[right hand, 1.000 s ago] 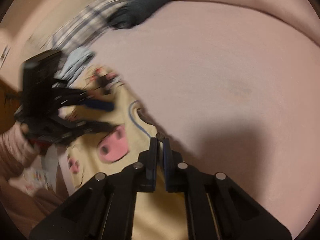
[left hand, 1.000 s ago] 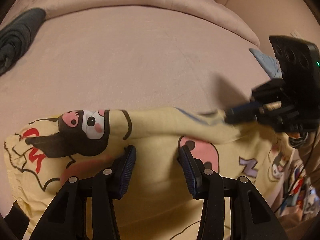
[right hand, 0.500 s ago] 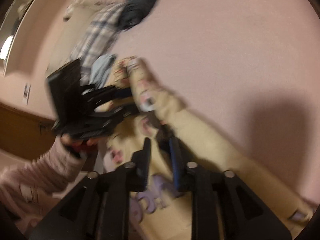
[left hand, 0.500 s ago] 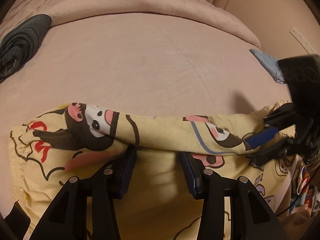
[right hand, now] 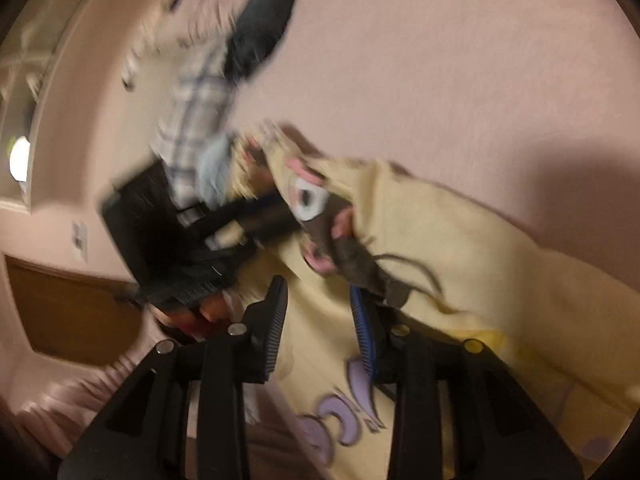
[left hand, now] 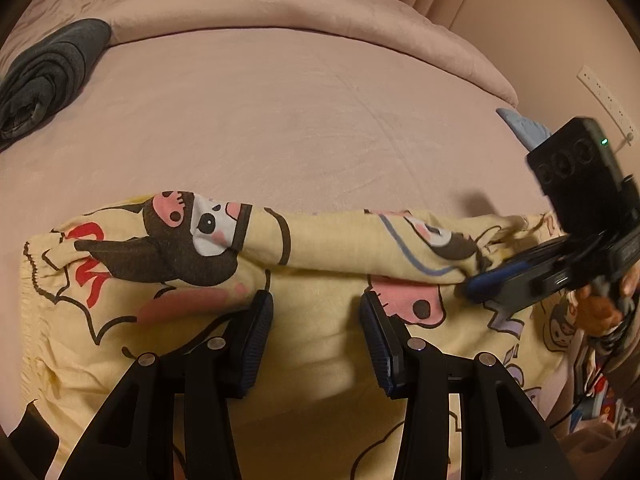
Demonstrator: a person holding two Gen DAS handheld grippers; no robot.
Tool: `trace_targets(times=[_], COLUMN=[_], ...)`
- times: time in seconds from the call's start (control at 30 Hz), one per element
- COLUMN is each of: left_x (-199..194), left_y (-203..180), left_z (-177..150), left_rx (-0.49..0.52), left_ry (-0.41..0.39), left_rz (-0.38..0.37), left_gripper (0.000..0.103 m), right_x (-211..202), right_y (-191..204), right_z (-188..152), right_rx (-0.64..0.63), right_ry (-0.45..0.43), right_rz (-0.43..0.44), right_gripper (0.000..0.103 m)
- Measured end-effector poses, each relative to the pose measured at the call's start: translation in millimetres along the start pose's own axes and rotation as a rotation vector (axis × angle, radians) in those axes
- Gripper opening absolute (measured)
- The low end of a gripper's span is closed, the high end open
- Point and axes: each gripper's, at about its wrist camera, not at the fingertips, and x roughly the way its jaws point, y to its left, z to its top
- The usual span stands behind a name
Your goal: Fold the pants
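A pink bed (left hand: 280,120) carried yellow cartoon-print pants (left hand: 320,336); a dark garment (left hand: 44,76) lay at ten o'clock. Both the left gripper (left hand: 316,320) and right gripper (right hand: 318,320) gaped, released. The purple lettering was unreadable.

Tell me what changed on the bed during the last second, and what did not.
The right tool opened, releasing the yellow pants, whose folded band now lies closer across them. The left tool stayed open over the pants; the dark garment did not move.

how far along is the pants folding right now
Done: the pants lie on the bed with one fold laid across them. In hand: nothing; left gripper and right gripper are both open over the fabric. Left: further folds to make it compact.
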Motion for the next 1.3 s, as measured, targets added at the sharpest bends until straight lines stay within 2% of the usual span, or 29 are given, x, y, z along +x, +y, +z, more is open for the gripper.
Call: trace_targets(times=[0.13,0.2,0.23,0.33,0.5,0.57,0.63,0.7,0.73,0.77,0.87,0.9,1.0,1.03,1.17,1.3], left_x=[5,5,4,5,3,3,3,2,2,2,3,3,4,4,7,8], left_y=[-3,-2,-2,-2,2,3,4,4,3,3,3,3,2,2,0,0], left_z=[3,3,3,0,-4,-4,-5,-5,-6,-6,-6,-6,-7,-6,-5,-3], left_rx=[0.011,0.008,0.008,0.014,0.019,0.021,0.025,0.023,0.024,0.025,0.026,0.025,0.036,0.04,0.057,0.068], left_ry=[-0.003,-0.007,-0.009,-0.013,-0.013,-0.014,-0.015,-0.016,-0.016,-0.015,-0.016,-0.016,-0.016,-0.016,-0.01,0.004], left_rz=[0.002,0.001,0.001,0.0,-0.01,-0.011,-0.009,-0.006,-0.005,-0.003,-0.003,-0.003,-0.003,-0.001,0.018,0.026], left_gripper=[0.045,0.045,0.045,0.045,0.045,0.045,0.045,0.045,0.045,0.045,0.045,0.045,0.045,0.045,0.045,0.045], right_x=[-22,-30,-29,-15,-9,-8,-14,-15,-13,-9,6,9,-4,-11,-24,-25], right_y=[15,15,12,-5,-6,-6,-14,-22,-24,-25,-23,-24,-21,-17,-2,-7], right_z=[-5,2,6,11,4,-5,-9,-7,-5,-2,8,14,24,28,49,85], right_rx=[-0.011,0.003,0.025,0.119,0.146,0.162,0.184,0.231,0.265,0.291,0.347,0.368,0.378,0.357,0.283,0.288], right_ry=[-0.077,-0.138,-0.141,-0.109,-0.077,-0.053,-0.051,-0.087,-0.099,-0.107,-0.103,-0.125,-0.207,-0.233,-0.244,-0.222], right_rz=[0.071,0.005,-0.033,-0.073,-0.02,-0.033,-0.065,-0.04,-0.027,0.011,0.077,0.089,0.181,0.181,0.103,-0.083], right_gripper=[0.04,0.04,0.04,0.04,0.04,0.04,0.035,0.036,0.039,0.04,0.041,0.039,0.014,0.013,0.011,0.011])
